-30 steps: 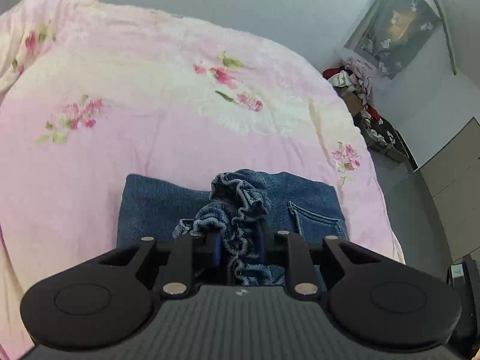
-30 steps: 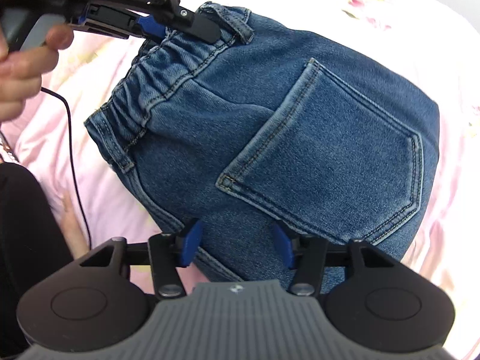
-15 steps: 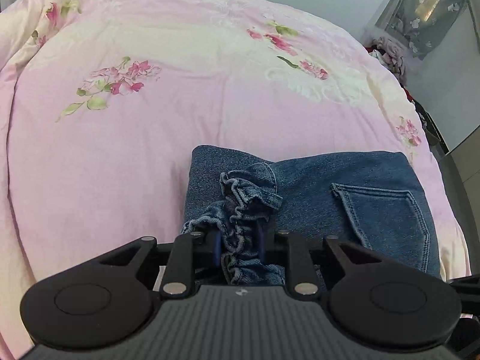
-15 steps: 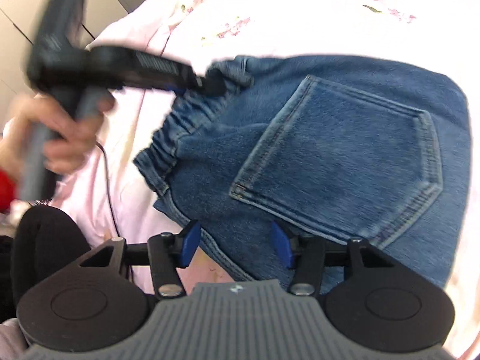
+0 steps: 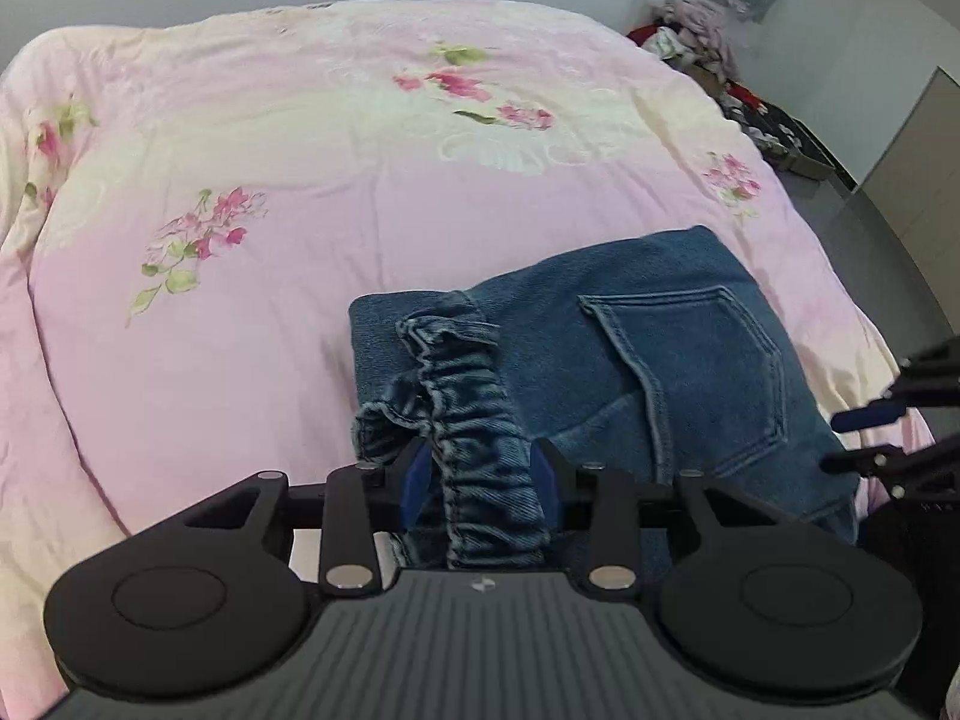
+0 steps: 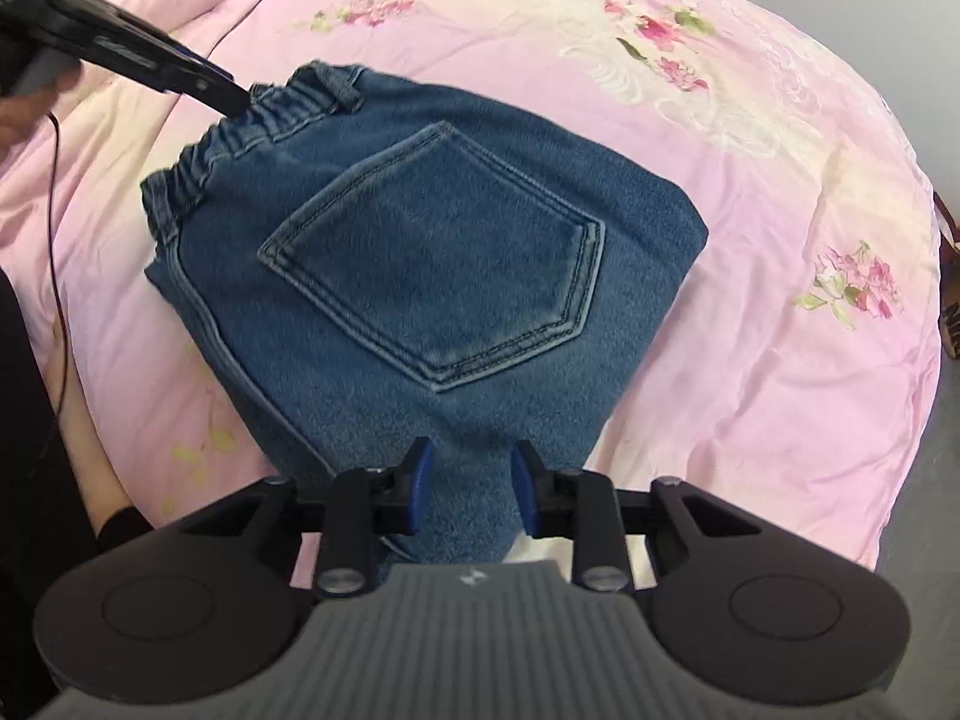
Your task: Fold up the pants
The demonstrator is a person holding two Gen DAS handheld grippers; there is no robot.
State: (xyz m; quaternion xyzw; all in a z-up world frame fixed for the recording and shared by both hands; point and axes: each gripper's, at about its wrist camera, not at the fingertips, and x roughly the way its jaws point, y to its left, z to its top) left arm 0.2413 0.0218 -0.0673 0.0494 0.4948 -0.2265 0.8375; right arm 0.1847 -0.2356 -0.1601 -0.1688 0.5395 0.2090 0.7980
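Folded blue denim pants (image 5: 660,360) lie back pocket up on a pink flowered bed cover (image 5: 300,150). My left gripper (image 5: 480,480) straddles the gathered elastic waistband (image 5: 474,420); its jaws are opening, and the waistband lies loose between the blue pads. In the right wrist view its tip (image 6: 231,96) rests at the waistband (image 6: 240,132) on the far left corner of the pants (image 6: 432,252). My right gripper (image 6: 472,483) is closing on the near edge of the denim, which bunches narrow between its pads. It also shows at the right edge (image 5: 858,441) of the left wrist view.
The bed cover (image 6: 780,180) spreads wide around the pants. A pile of clothes (image 5: 690,42) and boxes (image 5: 780,138) sit by the far wall, beside a cabinet (image 5: 924,138). A person's hand (image 6: 24,108), a thin cable (image 6: 54,180) and dark clothing (image 6: 24,420) fill the left.
My left jaws have spread apart around the waistband they were pinching. My right jaws have drawn in onto the near denim edge. The pants now lie flatter on the bed.
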